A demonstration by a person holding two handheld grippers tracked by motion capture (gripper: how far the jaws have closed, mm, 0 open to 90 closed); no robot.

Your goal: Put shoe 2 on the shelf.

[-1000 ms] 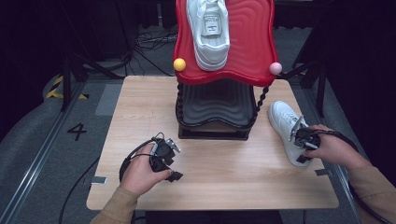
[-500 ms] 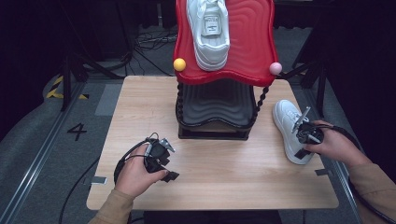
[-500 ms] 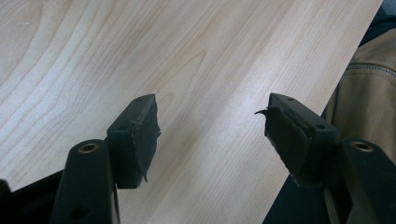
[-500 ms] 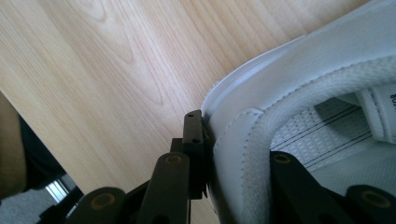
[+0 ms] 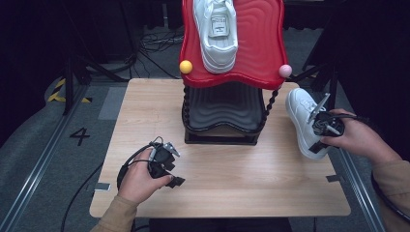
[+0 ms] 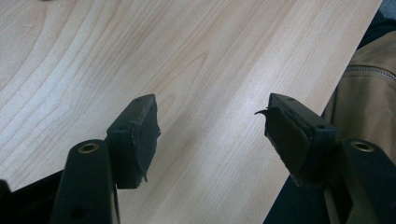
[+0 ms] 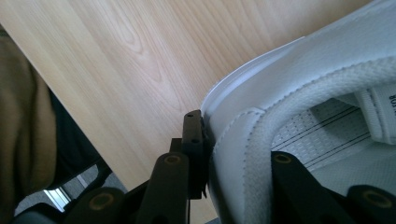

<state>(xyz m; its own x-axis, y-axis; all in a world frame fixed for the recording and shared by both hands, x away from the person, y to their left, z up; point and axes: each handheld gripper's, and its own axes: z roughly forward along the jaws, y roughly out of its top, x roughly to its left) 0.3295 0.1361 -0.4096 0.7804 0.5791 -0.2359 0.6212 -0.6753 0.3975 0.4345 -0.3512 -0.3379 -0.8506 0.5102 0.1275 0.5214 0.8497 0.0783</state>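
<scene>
A white shoe hangs tilted over the table's right side, lifted at the heel. My right gripper is shut on it. In the right gripper view the right gripper has one pad outside the heel wall and the other jaw inside the white shoe. Its jaws have just been closing on that wall, then eased slightly. My left gripper rests low over the table's front left. The left gripper stands open with bare wood between its pads.
A second white shoe lies on the red top shelf of a rack at the table's back middle, above a black lower shelf. A yellow ball and a pink ball cap its corners. The wooden table spans the front.
My right hand has risen with the white shoe, lifting it off the table and tilting it. The left hand has stayed in place.
</scene>
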